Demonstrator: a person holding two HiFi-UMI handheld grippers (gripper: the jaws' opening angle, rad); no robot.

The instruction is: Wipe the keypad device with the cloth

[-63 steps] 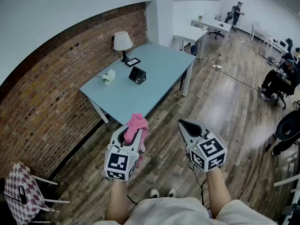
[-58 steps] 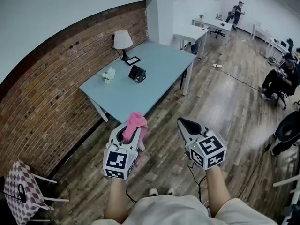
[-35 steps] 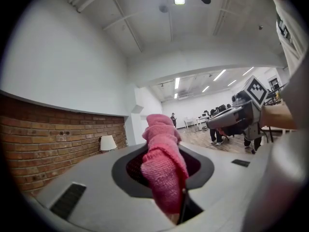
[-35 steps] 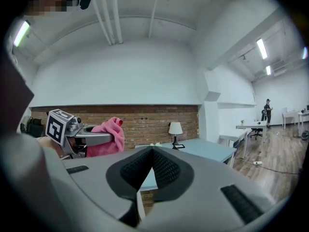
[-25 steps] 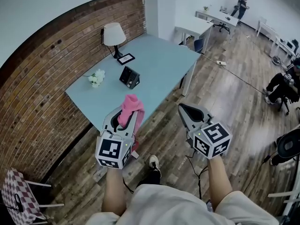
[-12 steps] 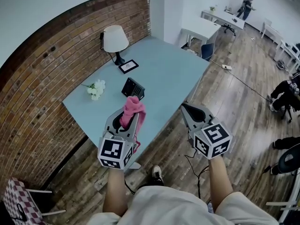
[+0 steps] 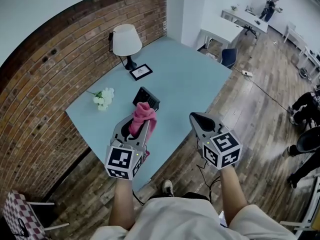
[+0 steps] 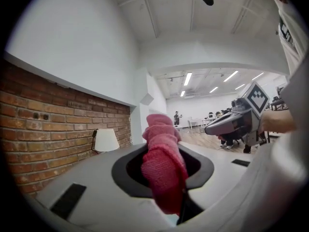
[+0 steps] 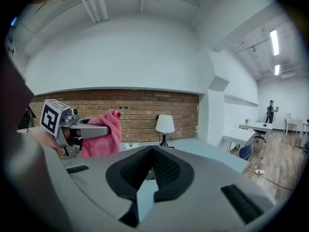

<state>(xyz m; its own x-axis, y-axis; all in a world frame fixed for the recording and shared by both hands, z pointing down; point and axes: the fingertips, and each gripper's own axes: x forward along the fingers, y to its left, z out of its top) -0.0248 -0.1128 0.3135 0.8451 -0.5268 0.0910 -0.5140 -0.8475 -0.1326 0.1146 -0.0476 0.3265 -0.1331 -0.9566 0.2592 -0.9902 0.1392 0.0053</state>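
Note:
A black keypad device (image 7: 146,98) stands on the light blue table (image 7: 192,71), just beyond my left gripper. My left gripper (image 7: 138,126) is shut on a pink cloth (image 7: 142,116), which bunches up out of the jaws. In the left gripper view the cloth (image 8: 161,166) fills the jaw gap and hides the device. My right gripper (image 7: 195,117) hangs over the table's near edge, to the right of the device, shut and empty. In the right gripper view its jaws (image 9: 153,152) meet at the tips, and the cloth (image 9: 102,133) shows at the left.
On the table's far side stand a white lamp (image 7: 125,40), a small picture frame (image 7: 141,72) and white flowers (image 7: 102,98). A brick wall (image 7: 45,69) runs along the left. A checkered chair (image 7: 17,215) is at lower left. White desks (image 7: 220,30) and seated people lie to the right.
The person has walked up to the table, which is now much closer. Both grippers now hang over its near edge. The cloth has stayed in the left gripper.

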